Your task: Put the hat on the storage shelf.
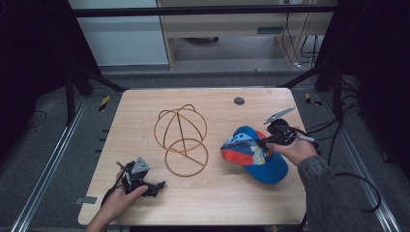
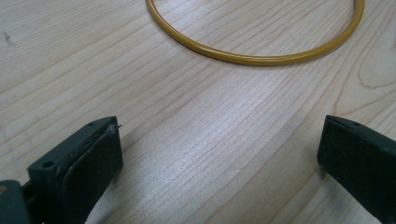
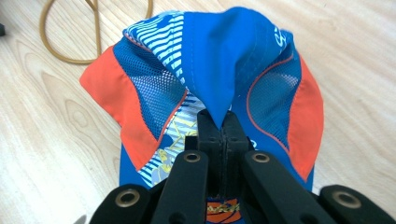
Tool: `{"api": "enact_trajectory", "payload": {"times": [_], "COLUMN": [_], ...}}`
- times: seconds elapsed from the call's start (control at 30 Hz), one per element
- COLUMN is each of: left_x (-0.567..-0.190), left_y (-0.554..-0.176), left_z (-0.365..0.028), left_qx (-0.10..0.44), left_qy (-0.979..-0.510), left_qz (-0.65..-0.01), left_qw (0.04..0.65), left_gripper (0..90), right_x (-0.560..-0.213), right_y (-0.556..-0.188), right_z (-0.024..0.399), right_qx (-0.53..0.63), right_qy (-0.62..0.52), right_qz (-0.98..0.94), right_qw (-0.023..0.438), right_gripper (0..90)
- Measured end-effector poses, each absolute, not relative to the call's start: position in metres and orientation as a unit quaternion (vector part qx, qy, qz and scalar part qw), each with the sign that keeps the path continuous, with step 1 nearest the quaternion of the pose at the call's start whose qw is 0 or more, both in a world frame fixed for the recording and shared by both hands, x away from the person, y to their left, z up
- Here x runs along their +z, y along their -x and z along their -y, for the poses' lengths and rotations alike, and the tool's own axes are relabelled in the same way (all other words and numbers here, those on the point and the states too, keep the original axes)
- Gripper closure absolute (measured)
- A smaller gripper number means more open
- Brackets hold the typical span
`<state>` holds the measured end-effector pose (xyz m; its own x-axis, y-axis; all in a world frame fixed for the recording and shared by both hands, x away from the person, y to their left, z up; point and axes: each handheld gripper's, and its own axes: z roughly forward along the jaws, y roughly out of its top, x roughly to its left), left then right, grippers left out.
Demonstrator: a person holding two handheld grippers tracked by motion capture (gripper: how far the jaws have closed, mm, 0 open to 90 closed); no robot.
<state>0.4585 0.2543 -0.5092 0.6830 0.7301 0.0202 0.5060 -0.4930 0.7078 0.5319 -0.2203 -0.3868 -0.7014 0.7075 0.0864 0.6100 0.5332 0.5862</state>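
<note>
The cap (image 1: 255, 153) lies at 3 o'clock on the surface (image 1: 217, 198). The right hand-held gripper (image 3: 219, 122) pinches its blue cloth tight, likely to lift it onto the wire stand (image 1: 182, 140). The left hand-held gripper (image 1: 155, 186) waits wide open, holding nothing, at 7 o'clock.

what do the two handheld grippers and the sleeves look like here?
Both are black. The left gripper carries a grey three-cornered plate, and its fingers are broad, flat pads. The right gripper has a grey plate, bolted black linkage arms and a trailing black cable. Right sleeve: grey-olive.
</note>
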Motion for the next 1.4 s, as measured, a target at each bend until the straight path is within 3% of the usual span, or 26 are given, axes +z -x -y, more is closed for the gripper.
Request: {"api": "enact_trajectory", "payload": {"times": [0.9, 1.4], "left_x": [-0.509, -0.509], "left_y": [-0.458, -0.458], "left_z": [-0.254, -0.254], "left_qx": [0.161, 0.162], "left_qy": [-0.849, -0.847], "left_qz": [-0.364, -0.365], "left_qw": [0.348, 0.350], "left_gripper": [0.0, 0.0], "right_x": [-0.334, -0.284], "right_y": [-0.521, -0.523], "right_z": [0.226, 0.217], "right_qx": [0.341, 0.359], "right_qy": [-0.363, -0.345], "right_qz": [-0.859, -0.854], "right_qw": [0.119, 0.150], "right_gripper": [89.9, 89.9]}}
